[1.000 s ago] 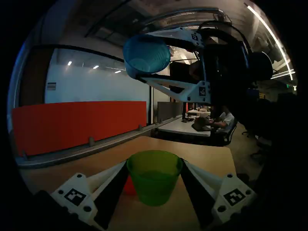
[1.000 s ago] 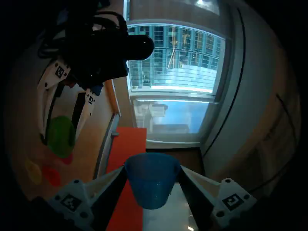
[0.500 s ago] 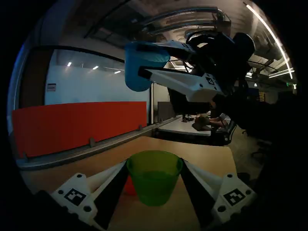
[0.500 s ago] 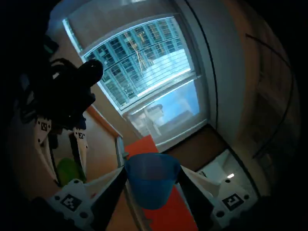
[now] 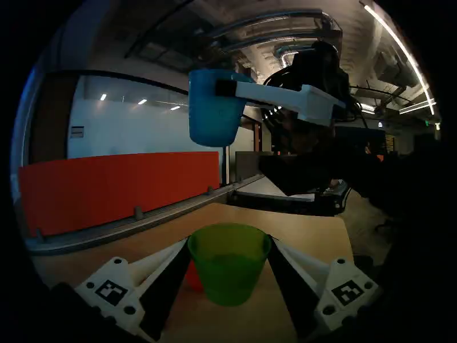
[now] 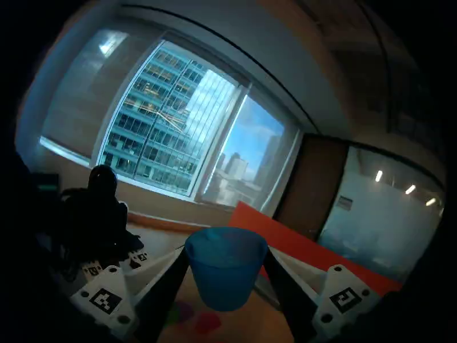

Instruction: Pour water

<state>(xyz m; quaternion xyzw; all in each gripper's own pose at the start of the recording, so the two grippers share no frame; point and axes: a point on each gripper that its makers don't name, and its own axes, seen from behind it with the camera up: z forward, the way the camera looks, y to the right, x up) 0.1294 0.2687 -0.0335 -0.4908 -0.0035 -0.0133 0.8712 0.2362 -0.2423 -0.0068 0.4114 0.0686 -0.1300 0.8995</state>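
A green cup point(image 5: 229, 270) stands upright between my left gripper's point(image 5: 228, 268) fingers, which press on both its sides, just above the wooden table point(image 5: 308, 231). High above it hangs a blue cup point(image 5: 212, 107), nearly upright, gripped by my right gripper point(image 5: 228, 100) that reaches in from the right. In the right gripper view the blue cup point(image 6: 225, 267) sits upright between that gripper's point(image 6: 227, 268) fingers, with my left gripper point(image 6: 117, 260) lower left, half hidden by a dark hand.
A small red object point(image 5: 192, 277) lies on the table behind the green cup. An orange partition point(image 5: 114, 183) runs along the table's far edge. Coloured discs point(image 6: 194, 317) lie on the table below the blue cup. A large window point(image 6: 188, 143) fills the wall behind.
My right gripper has rotated the blue cup from lying on its side back to nearly upright. The green cup and my left gripper have stayed still.
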